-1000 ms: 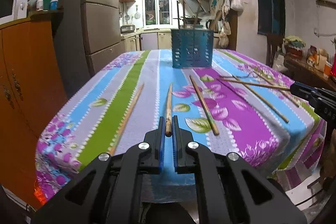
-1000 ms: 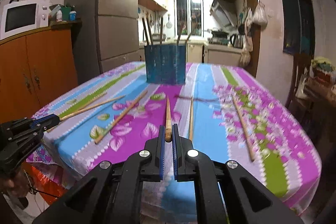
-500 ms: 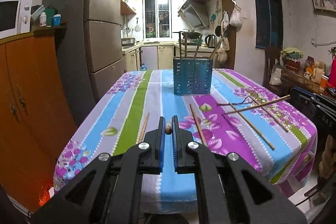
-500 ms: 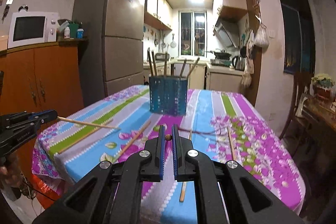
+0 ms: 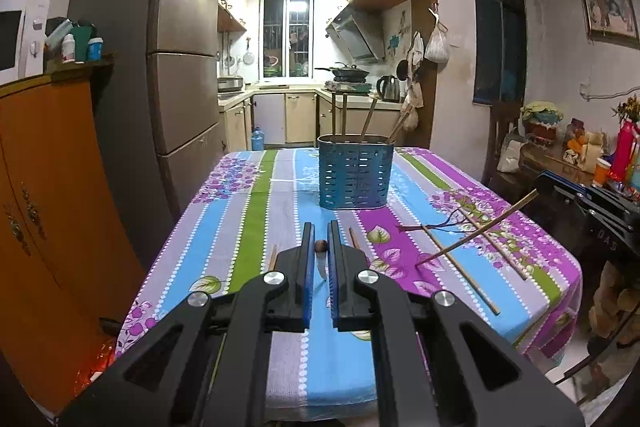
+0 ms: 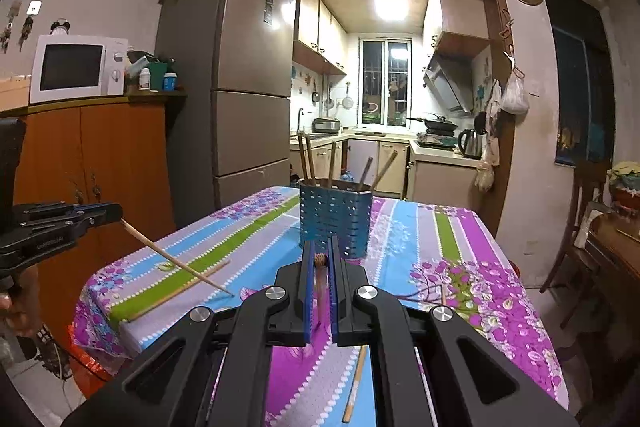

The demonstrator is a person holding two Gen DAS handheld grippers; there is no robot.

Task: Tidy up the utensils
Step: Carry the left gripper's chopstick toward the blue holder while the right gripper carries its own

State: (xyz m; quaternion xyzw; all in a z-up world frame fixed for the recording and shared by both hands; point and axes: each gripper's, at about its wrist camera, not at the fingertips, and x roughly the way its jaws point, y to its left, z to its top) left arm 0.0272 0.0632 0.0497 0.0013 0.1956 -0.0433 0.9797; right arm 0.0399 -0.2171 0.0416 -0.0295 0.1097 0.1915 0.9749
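A blue perforated holder (image 5: 354, 173) (image 6: 335, 217) stands on the far middle of the table with several chopsticks upright in it. My left gripper (image 5: 320, 227) is shut on a wooden chopstick (image 5: 321, 247), seen end-on between the pads. The right wrist view shows that left gripper (image 6: 114, 214) at the left, its chopstick (image 6: 176, 259) slanting down towards the cloth. My right gripper (image 6: 320, 243) is shut on another chopstick (image 6: 320, 261). In the left wrist view that right gripper (image 5: 541, 183) holds its stick (image 5: 476, 229) above the table's right side.
More loose chopsticks (image 5: 460, 269) (image 6: 182, 286) lie on the flowered striped tablecloth (image 5: 256, 227), one near the front edge (image 6: 354, 383). An orange cabinet (image 6: 100, 163) with a microwave and a tall fridge (image 6: 248, 87) stand to the left. A chair and a cluttered sideboard (image 5: 568, 147) are on the right.
Both grippers have risen, each lifting its chopstick off the cloth. The sticks now hang tilted in the air with their far ends low, and the table looks farther below.
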